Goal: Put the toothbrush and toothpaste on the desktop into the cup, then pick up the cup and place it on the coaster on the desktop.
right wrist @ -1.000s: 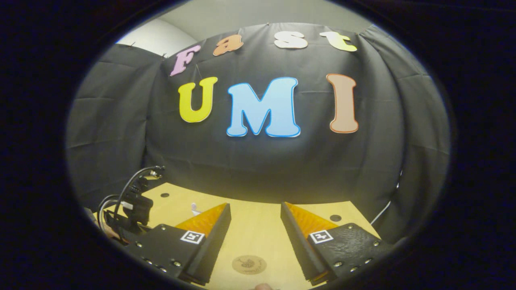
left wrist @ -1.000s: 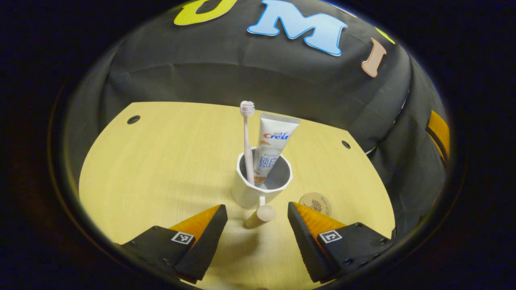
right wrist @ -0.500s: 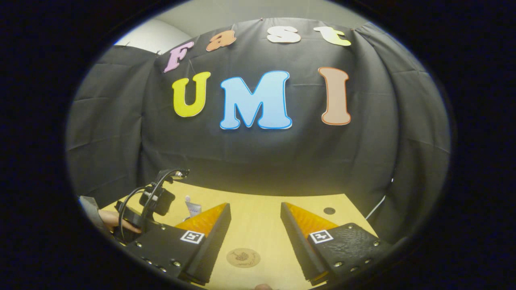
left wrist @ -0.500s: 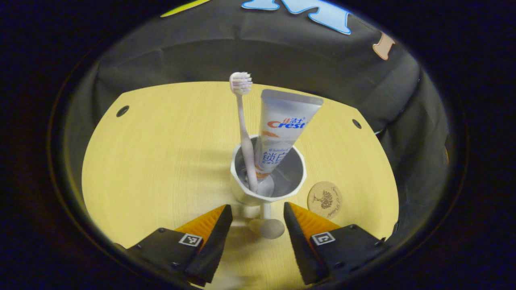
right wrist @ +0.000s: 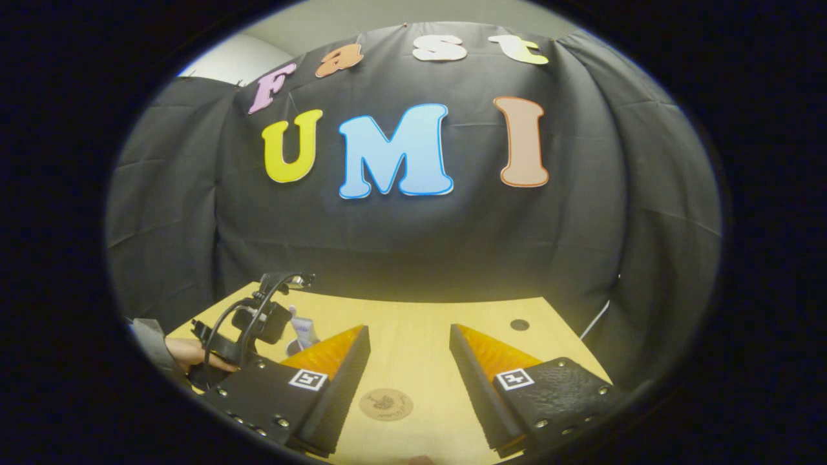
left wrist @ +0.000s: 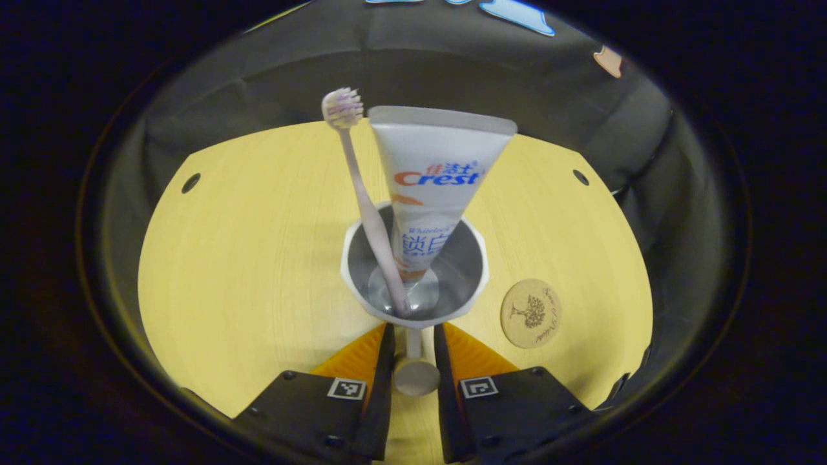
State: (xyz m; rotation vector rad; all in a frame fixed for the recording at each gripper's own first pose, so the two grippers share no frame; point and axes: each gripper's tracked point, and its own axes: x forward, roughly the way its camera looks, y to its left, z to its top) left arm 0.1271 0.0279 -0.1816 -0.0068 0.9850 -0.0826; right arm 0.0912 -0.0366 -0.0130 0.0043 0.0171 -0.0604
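A white cup (left wrist: 353,274) stands on the wooden desktop (left wrist: 258,226) in the left gripper view. A pale pink toothbrush (left wrist: 362,194) and a white toothpaste tube (left wrist: 439,187) stand upright inside it. The cup's wooden handle (left wrist: 417,378) points toward me, and my left gripper (left wrist: 413,336) is shut on it, one orange finger on each side. A round wooden coaster (left wrist: 531,313) lies just right of the cup. In the right gripper view my right gripper (right wrist: 407,342) hangs open above the desktop with the coaster (right wrist: 386,405) below between its fingers.
In the right gripper view the other gripper's body with black cables (right wrist: 258,320) and the hand (right wrist: 187,352) holding it sit at the left. The desktop has small dark holes (left wrist: 191,183) near its far corners. Black cloth walls close the back and sides.
My left gripper moved forward onto the cup and its fingers closed from wide apart onto the handle. The right gripper drifted only slightly and stayed open.
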